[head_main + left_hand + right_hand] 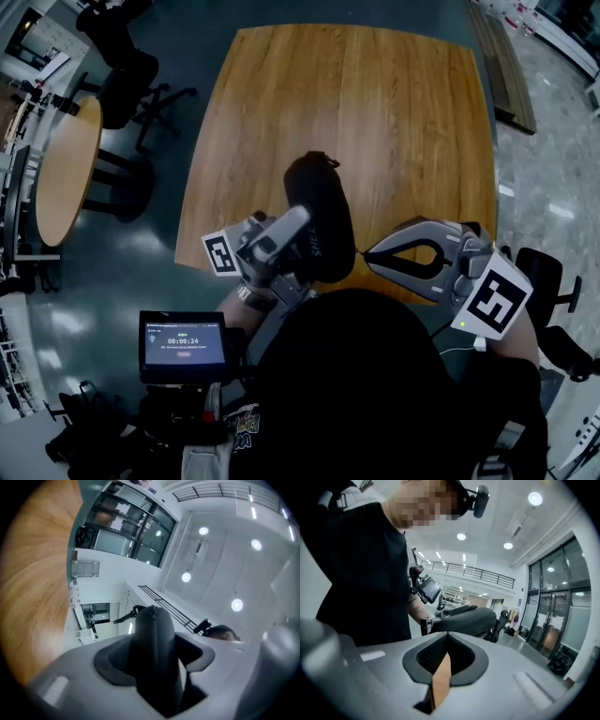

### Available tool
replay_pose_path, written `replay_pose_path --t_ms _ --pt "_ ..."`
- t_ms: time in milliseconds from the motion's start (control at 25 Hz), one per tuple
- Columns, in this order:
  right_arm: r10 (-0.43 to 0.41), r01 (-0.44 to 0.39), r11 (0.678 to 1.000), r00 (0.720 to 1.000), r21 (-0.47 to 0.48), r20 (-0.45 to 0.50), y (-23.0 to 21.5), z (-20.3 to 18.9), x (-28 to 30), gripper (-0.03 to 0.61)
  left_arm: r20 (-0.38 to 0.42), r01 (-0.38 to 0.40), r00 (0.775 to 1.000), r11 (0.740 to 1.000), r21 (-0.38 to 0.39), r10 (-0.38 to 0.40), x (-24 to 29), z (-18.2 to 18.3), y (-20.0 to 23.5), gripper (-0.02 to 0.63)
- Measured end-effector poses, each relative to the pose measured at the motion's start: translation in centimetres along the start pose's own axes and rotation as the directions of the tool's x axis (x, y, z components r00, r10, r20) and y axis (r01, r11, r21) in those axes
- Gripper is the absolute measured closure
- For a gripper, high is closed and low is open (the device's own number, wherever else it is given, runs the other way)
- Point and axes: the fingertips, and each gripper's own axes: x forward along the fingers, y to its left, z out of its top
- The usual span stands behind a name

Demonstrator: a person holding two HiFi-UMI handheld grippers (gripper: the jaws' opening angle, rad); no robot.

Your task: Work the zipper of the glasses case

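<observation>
Your left gripper [154, 660] was clamped on the black oval glasses case [319, 211], its jaws pressed against the case's two sides near one end. It held the case raised off the light brown wooden table [403, 122]. In the head view the case's long axis ran away from you, from the gripped near end up toward the far end over the middle of the table. Your right gripper [446, 648] had its jaws closed tip to tip with nothing between them. Only the table's wood showed through the slit behind the pads.

What mattered for the next move was that the case lay to the left of the right gripper. It was near the tips but, as far as I could judge, apart from them, and the gripper pointed across at the case's near right flank. In the right gripper view the case sat straight ahead, stretched crosswise to the line of the jaws. The right gripper was the free one, so I judged it would take the zipper pull, and its jaws would have to part first. No view showed the pull plainly, so I could not tell which end of the case it sat at.
</observation>
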Motion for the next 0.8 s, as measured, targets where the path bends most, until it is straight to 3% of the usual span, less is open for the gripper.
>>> replay_pose_path --t_ms 120,240,360,520,640,720,800 --pt "-0.006 0.005 0.999 0.999 -0.032 -0.038 0.2 -0.1 -0.6 0.574 -0.019 -0.031 0.999 0.999 0.017 0.031 0.5 -0.3 0.3 0.354" --pt "-0.058 0.056 0.995 0.998 -0.082 -0.026 -0.3 0.2 -0.5 0.573 0.035 -0.052 0.998 0.999 0.002 0.052 0.6 0.4 0.8 0.354" --pt "-0.022 0.022 0.999 1.000 0.031 0.014 0.0 0.1 -1.0 0.571 0.051 -0.051 0.998 0.997 0.057 0.048 0.9 0.3 -0.2 0.356" --pt "-0.005 -0.003 0.996 0.996 0.093 0.089 0.3 0.7 -1.3 0.575 0.006 0.008 1.000 1.000 0.008 -0.009 0.7 -0.2 -0.8 0.357" --pt "-0.046 0.021 0.983 0.989 0.181 0.137 -0.7 0.3 -1.6 0.575 -0.015 0.026 1.000 0.999 -0.028 -0.026 -0.4 -0.2 0.0 0.353" --pt "-0.074 0.036 0.977 0.982 0.212 0.172 -1.4 0.7 -2.0 0.575 -0.061 0.031 0.998 0.999 0.009 -0.030 -0.7 -0.7 -0.3 0.351" --pt "-0.081 0.041 0.978 0.979 0.206 0.187 -1.8 1.0 -2.2 0.575 -0.161 0.031 0.987 0.996 0.081 -0.017 -0.3 -2.1 -0.6 0.351"
